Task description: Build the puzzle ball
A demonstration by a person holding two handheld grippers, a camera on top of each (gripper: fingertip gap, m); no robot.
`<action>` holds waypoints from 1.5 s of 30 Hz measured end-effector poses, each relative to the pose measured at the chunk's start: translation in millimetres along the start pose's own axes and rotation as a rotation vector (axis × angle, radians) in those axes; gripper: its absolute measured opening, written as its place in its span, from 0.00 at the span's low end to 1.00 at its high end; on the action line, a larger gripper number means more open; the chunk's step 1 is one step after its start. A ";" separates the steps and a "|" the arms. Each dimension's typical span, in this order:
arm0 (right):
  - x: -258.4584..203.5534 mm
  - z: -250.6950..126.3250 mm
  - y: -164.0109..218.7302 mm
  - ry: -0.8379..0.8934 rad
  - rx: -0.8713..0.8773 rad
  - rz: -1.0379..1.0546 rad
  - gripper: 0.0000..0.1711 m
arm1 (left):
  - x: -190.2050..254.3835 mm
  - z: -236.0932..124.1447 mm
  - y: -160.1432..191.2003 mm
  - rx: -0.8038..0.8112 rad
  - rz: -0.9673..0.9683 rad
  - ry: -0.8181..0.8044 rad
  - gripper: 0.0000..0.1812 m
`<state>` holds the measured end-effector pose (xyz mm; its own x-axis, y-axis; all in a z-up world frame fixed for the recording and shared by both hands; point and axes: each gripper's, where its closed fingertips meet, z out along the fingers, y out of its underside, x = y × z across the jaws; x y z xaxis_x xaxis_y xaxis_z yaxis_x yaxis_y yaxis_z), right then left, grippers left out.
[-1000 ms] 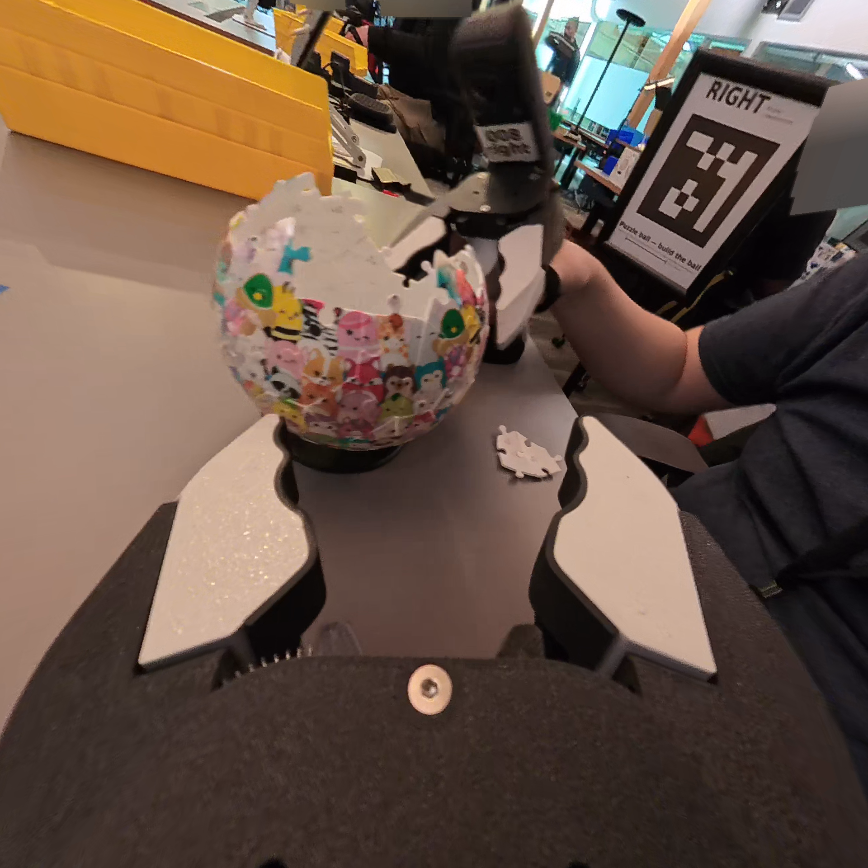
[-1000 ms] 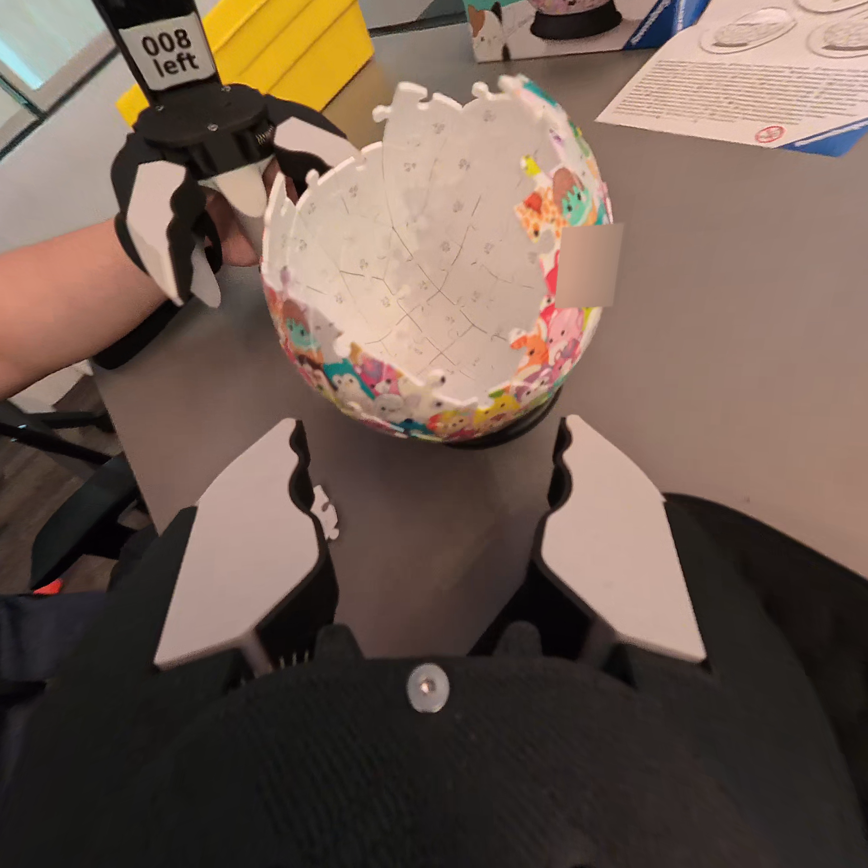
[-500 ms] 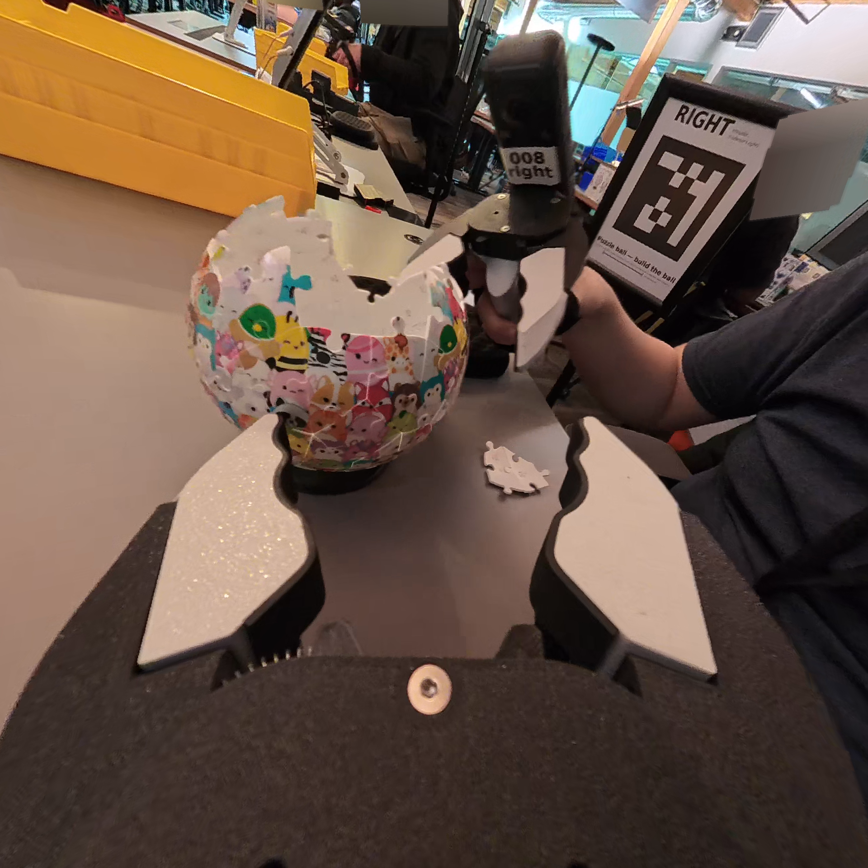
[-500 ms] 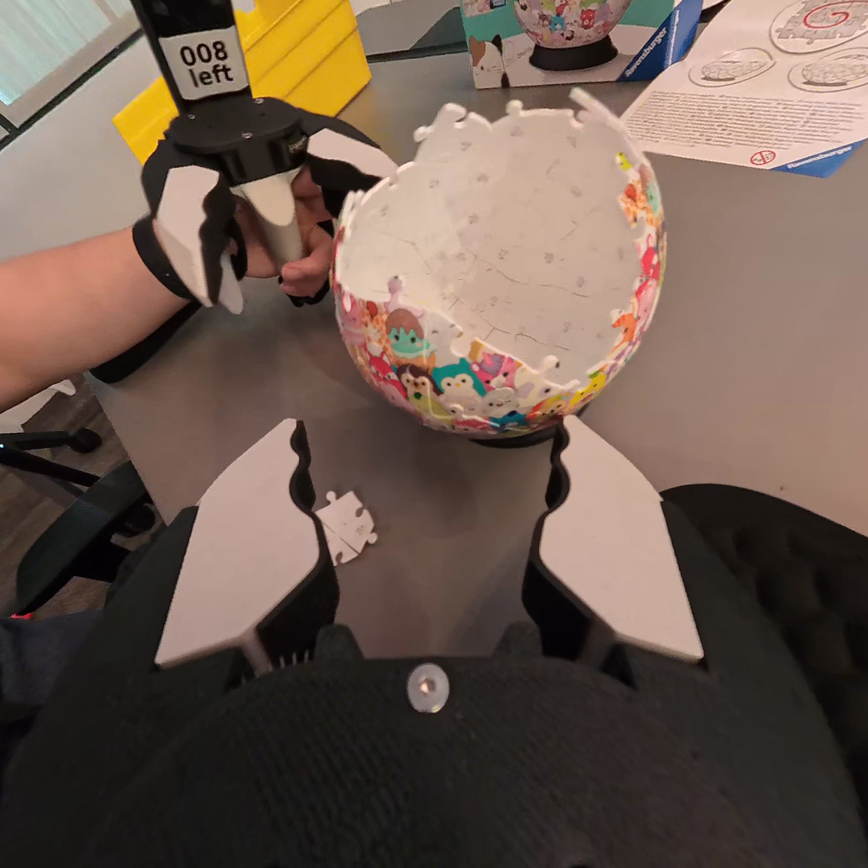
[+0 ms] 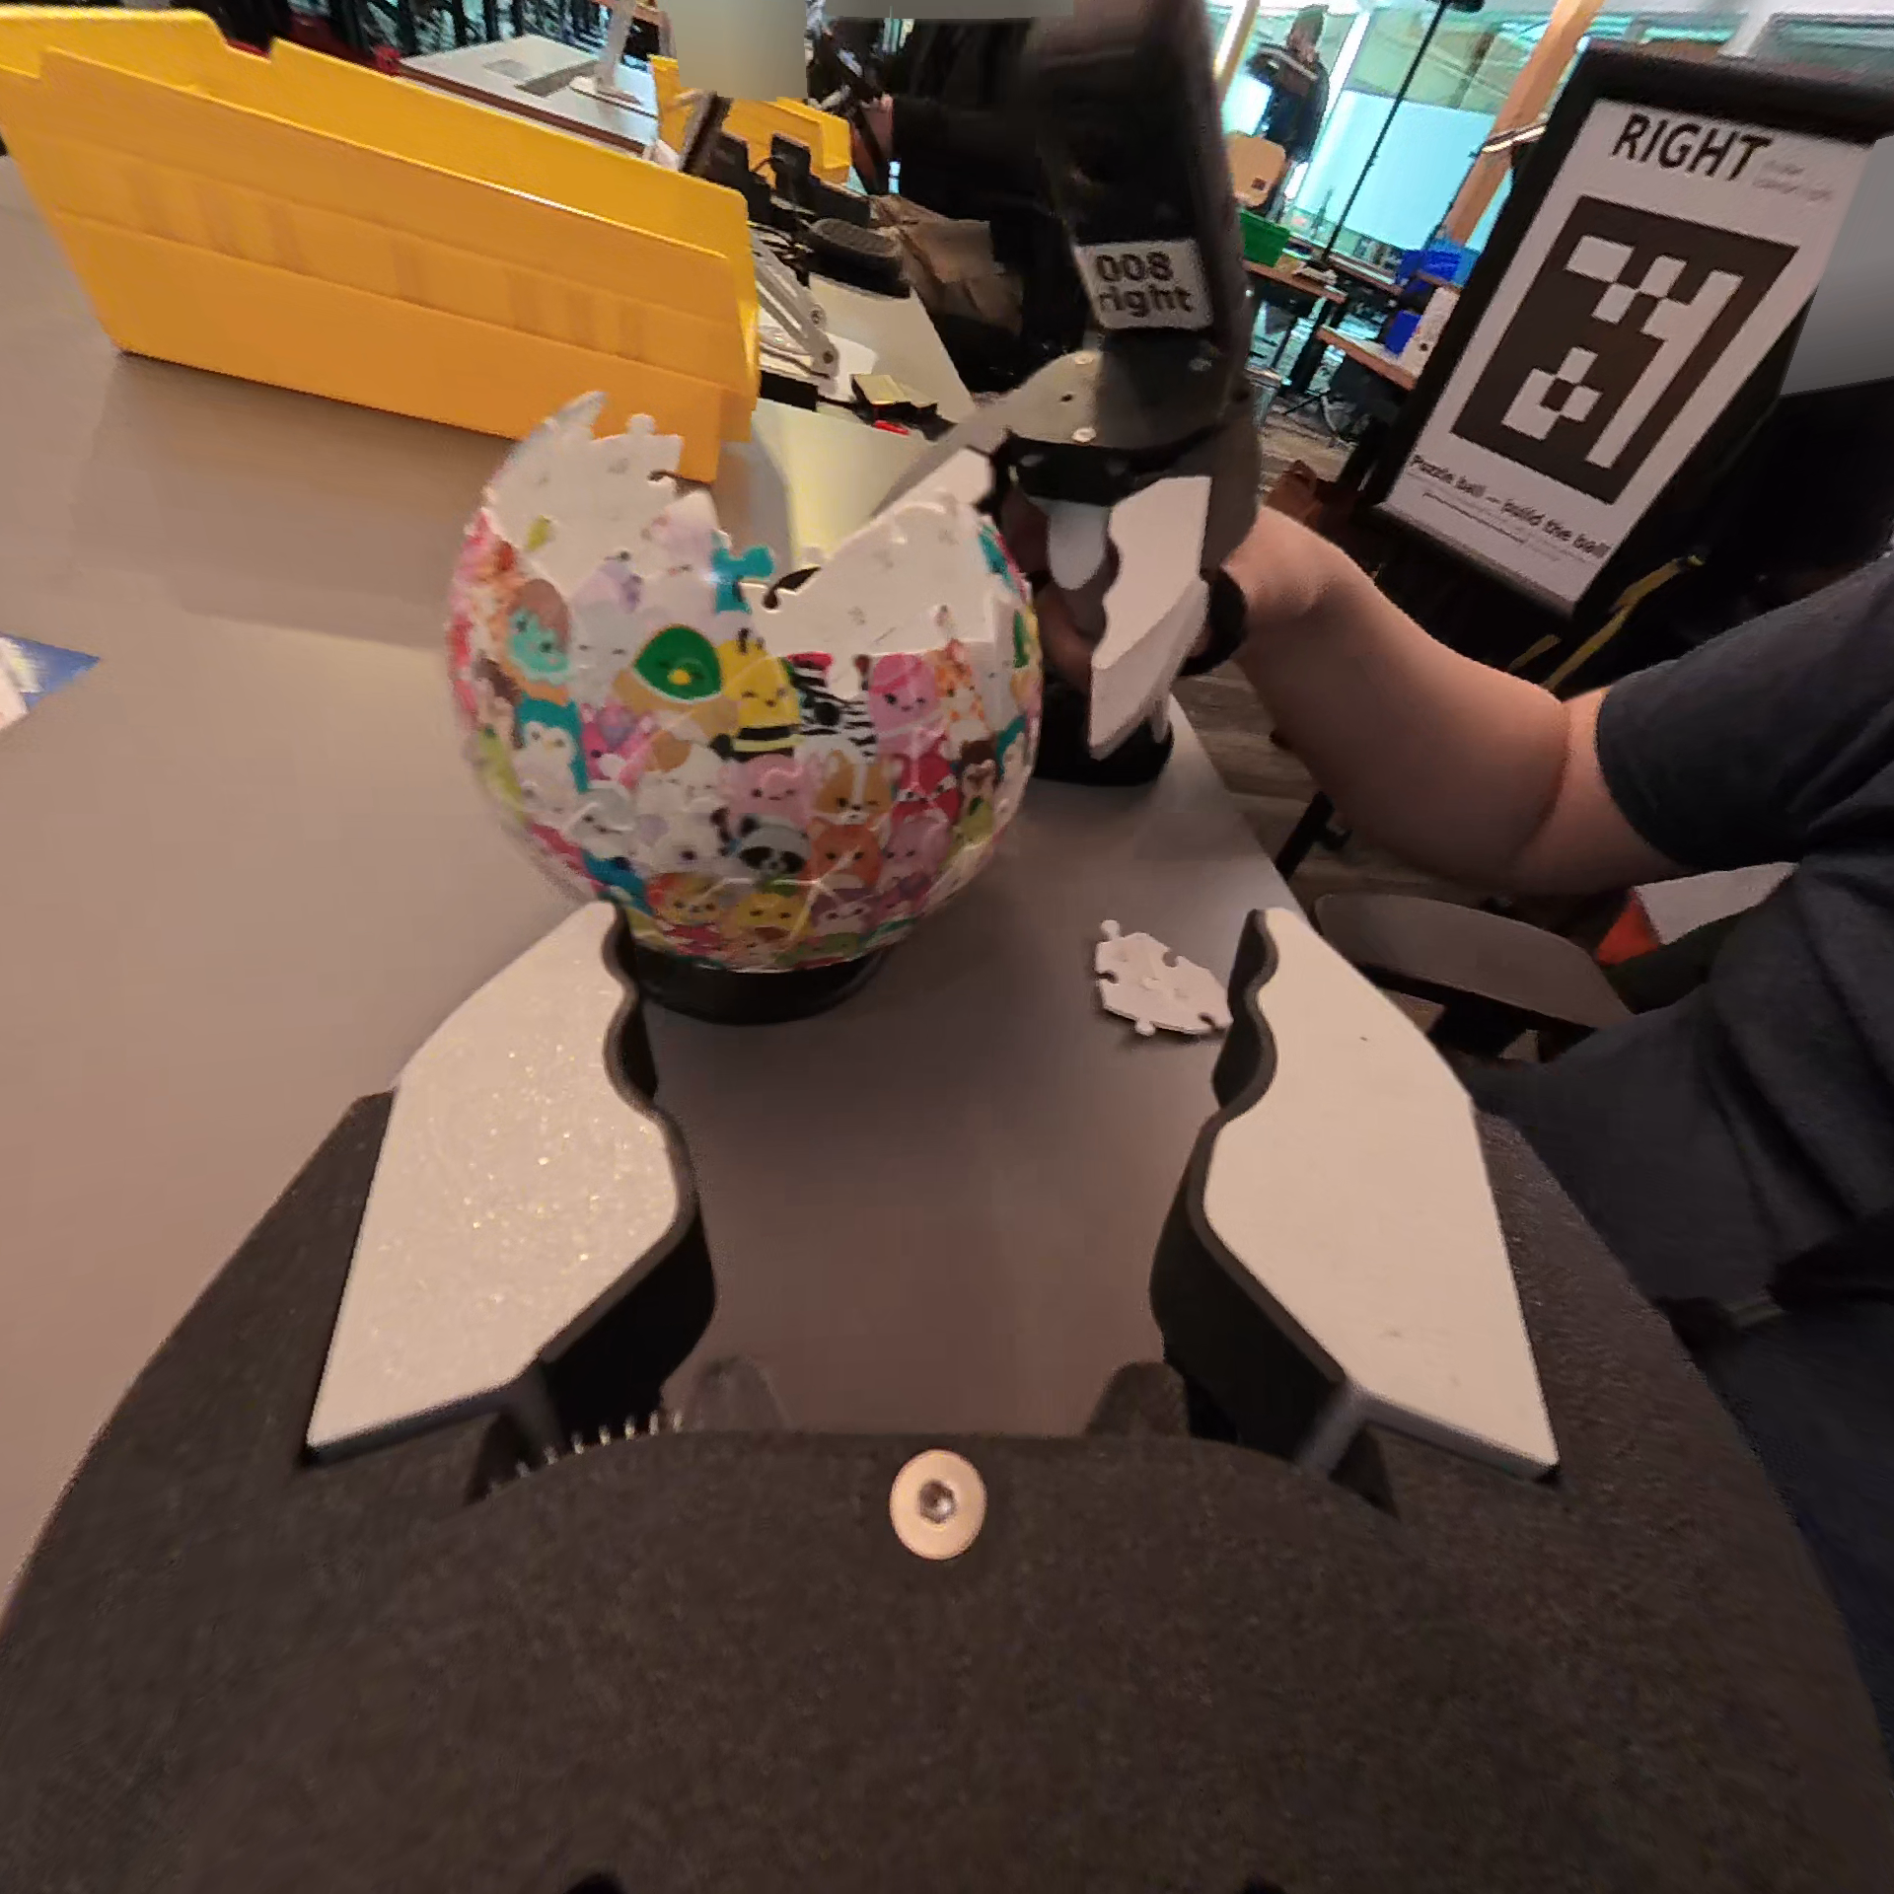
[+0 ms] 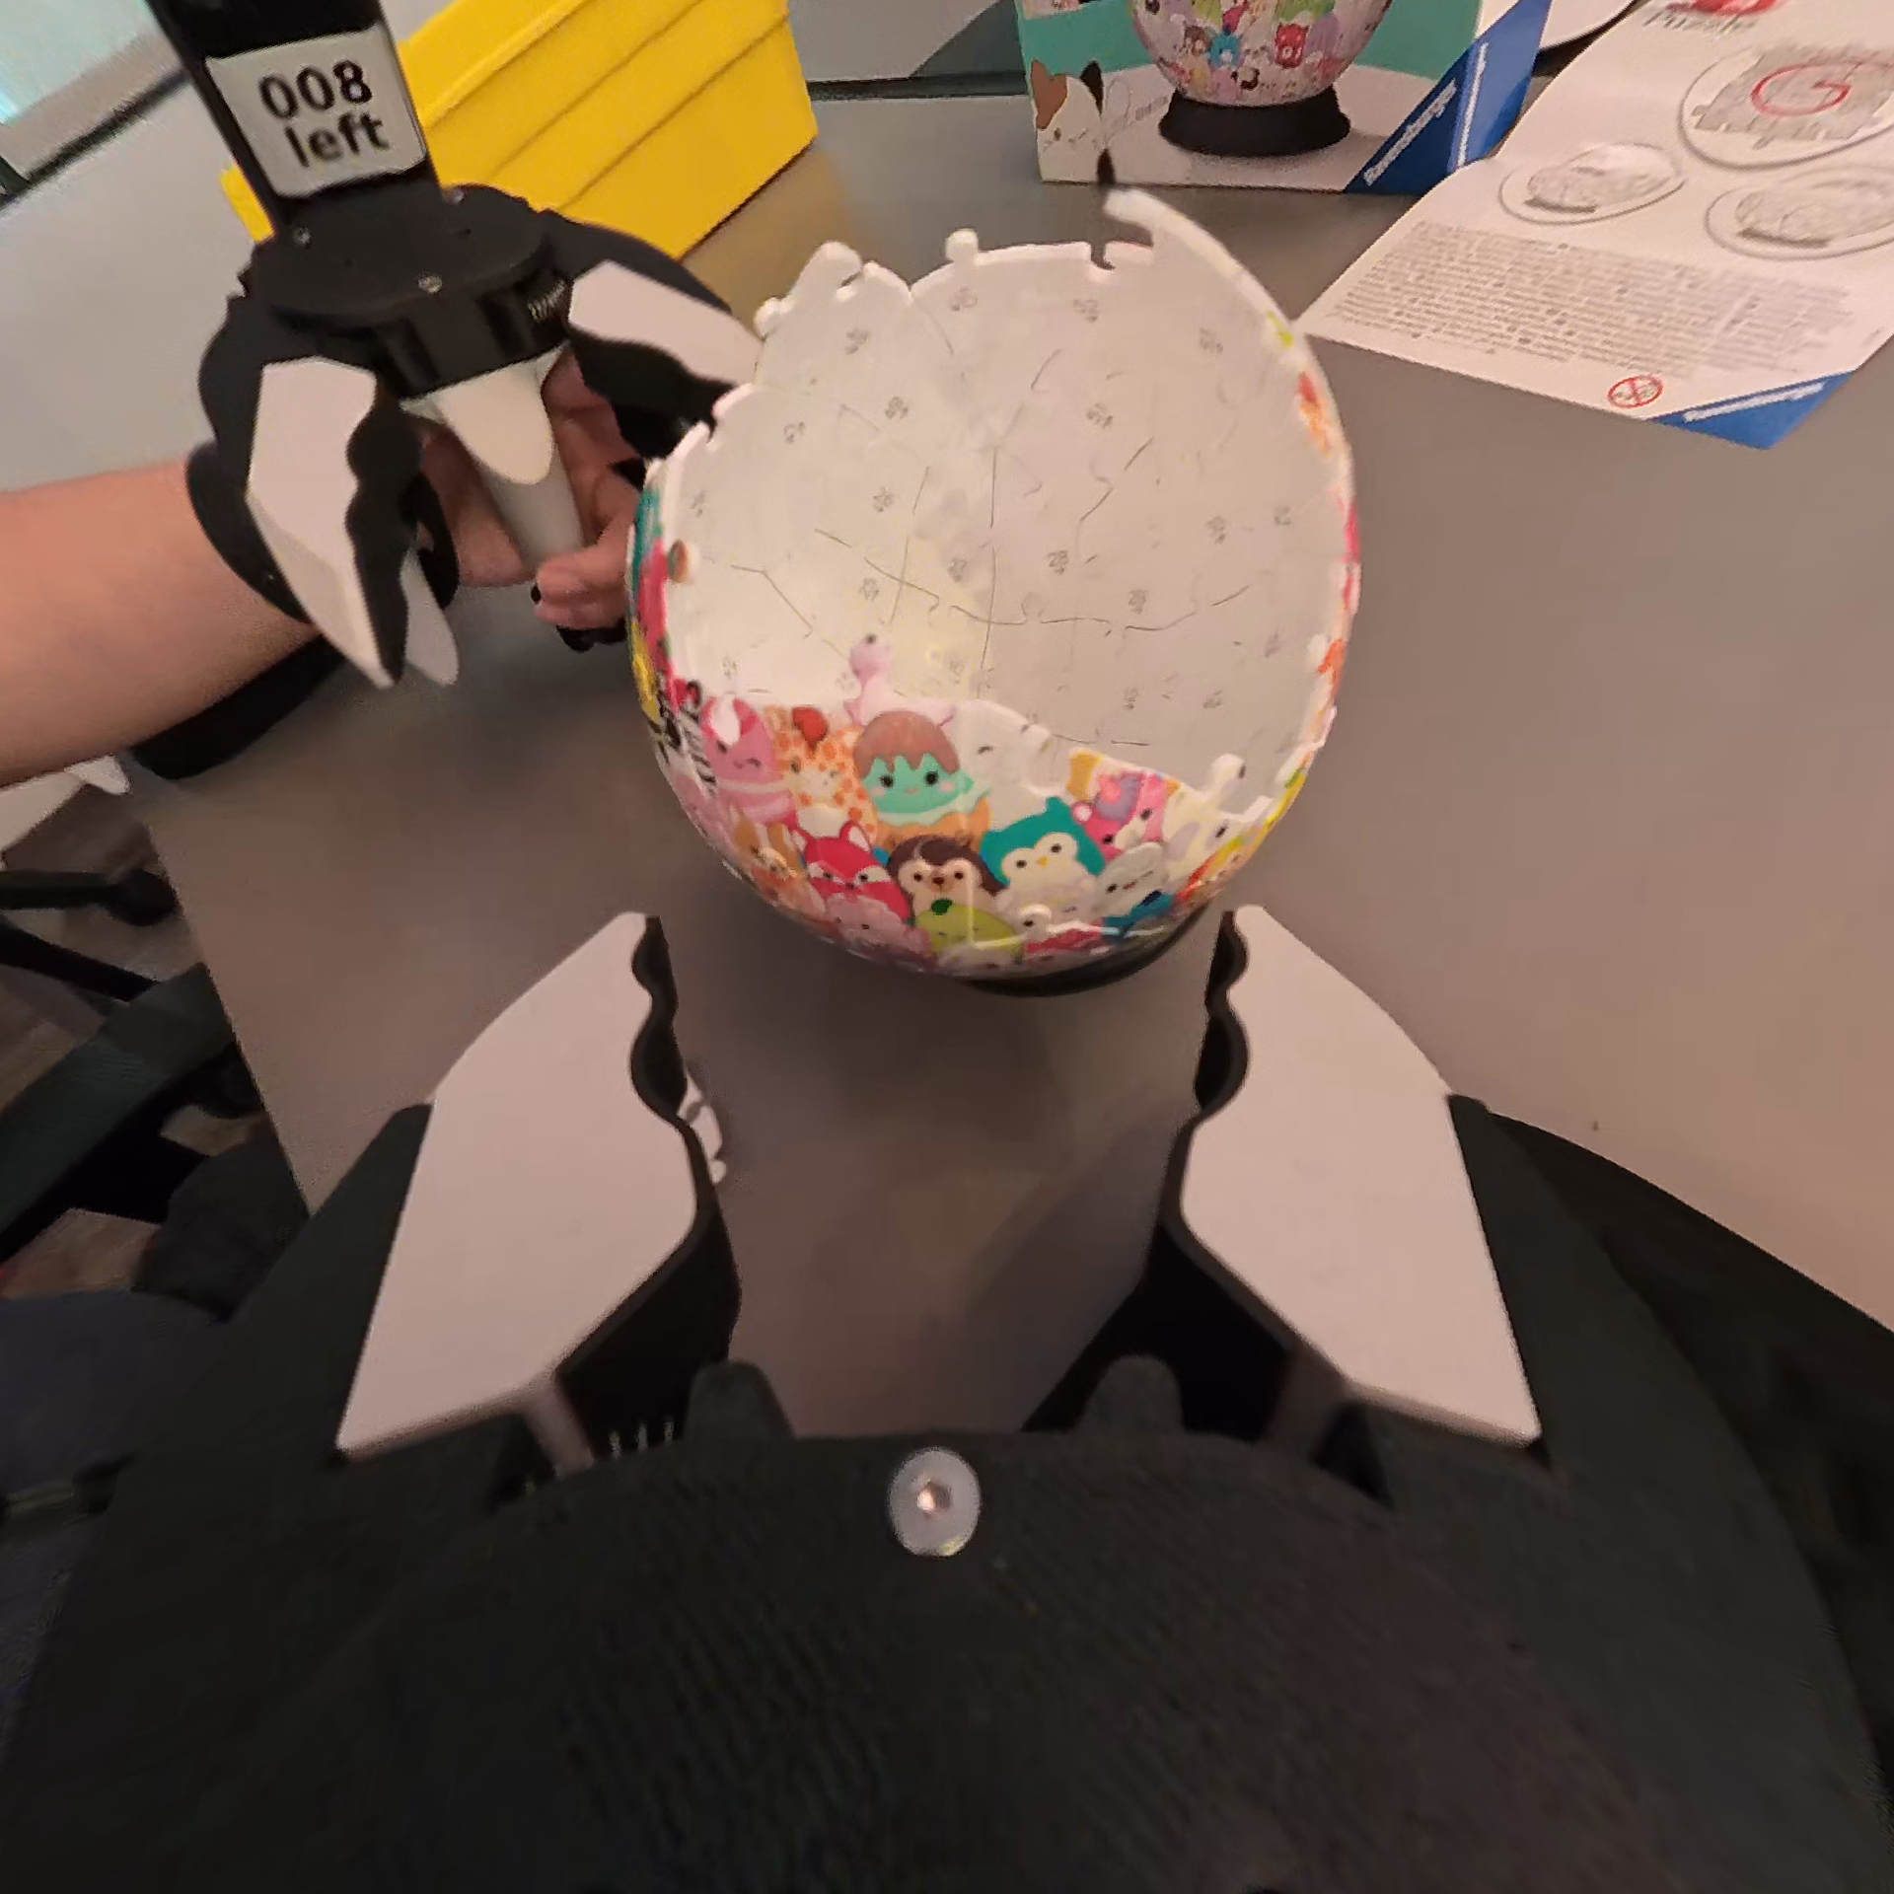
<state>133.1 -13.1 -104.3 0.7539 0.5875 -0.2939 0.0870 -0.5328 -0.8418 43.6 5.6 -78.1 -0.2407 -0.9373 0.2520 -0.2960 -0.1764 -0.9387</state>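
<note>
Half-built puzzle ball [image 5: 748, 717] on black stand, mid table [image 5: 205, 871], open top. Loose white puzzle pieces [image 5: 1158, 992] flat on table, right of ball, just beside left gripper [image 5: 928, 1025] right fingertip. Left gripper wide, empty. Right gripper [image 6: 938, 1010] wide, empty, facing ball.

**Both grippers spread wide, nothing held**

The left gripper [image 5: 928, 943] sits low and level, its two grey-faced fingers [image 5: 512, 1179] parted wide with nothing between them. Seen from the opposite side, the same gripper [image 6: 533, 482] points downward, gripped from behind by a bare left hand [image 6: 574, 533] whose forearm [image 6: 103, 605] runs in from the side with a dark strap at the wrist. The right gripper [image 6: 933, 943] is likewise fully parted and holding nothing. In the left wrist view it [image 5: 1076, 574] hangs fingers-down, held by the right hand [image 5: 1271, 574], the bare forearm [image 5: 1435, 738] bent at the elbow below a dark short sleeve.
</note>
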 end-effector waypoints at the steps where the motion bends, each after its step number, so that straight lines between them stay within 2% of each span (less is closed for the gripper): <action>1: 0.2 -0.4 0.7 0.013 0.003 -0.020 0.59 | -3.4 -0.4 0.2 -0.002 0.011 -0.005 0.60; 6: 1.2 -2.9 -6.3 0.056 0.048 -0.080 0.58 | -18.4 4.6 0.8 -0.036 0.061 -0.024 0.61; 21: 7.9 8.9 -5.8 0.074 0.003 -0.088 0.59 | -34.0 29.2 -8.3 -0.032 0.126 -0.047 0.60; 36: 9.2 11.6 -2.9 -0.014 -0.037 0.010 0.59 | -30.4 31.1 -9.6 -0.020 0.066 -0.080 0.59; 45: 14.0 -7.8 -1.8 0.051 0.006 0.031 0.58 | -17.9 23.8 -1.9 -0.033 0.067 -0.088 0.57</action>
<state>148.6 -8.7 -103.3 0.7884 0.5387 -0.2970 0.0592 -0.5470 -0.8350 70.4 15.6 -86.4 -0.1790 -0.9697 0.1660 -0.3124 -0.1040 -0.9443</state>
